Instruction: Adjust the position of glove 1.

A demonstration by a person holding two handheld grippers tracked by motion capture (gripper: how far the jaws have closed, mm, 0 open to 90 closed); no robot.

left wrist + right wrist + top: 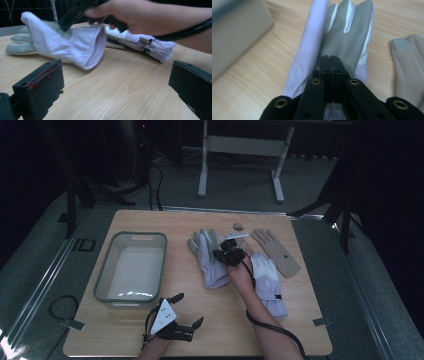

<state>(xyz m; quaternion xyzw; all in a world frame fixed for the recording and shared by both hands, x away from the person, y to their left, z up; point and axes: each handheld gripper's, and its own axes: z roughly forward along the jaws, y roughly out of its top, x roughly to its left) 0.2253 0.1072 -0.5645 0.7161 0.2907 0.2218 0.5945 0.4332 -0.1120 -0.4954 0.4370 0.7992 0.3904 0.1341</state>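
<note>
lab | dark curtained room | wooden table [200,330] | white desk frame [240,150] behind

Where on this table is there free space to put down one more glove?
Bare wood lies along the near edge between the left gripper and the right forearm, and left of the grey tub. Between tub and tan glove it is crowded.

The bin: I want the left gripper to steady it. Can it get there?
Probably yes. The left gripper is open near the table's front edge, just right of the bin, with bare tabletop between them.
</note>
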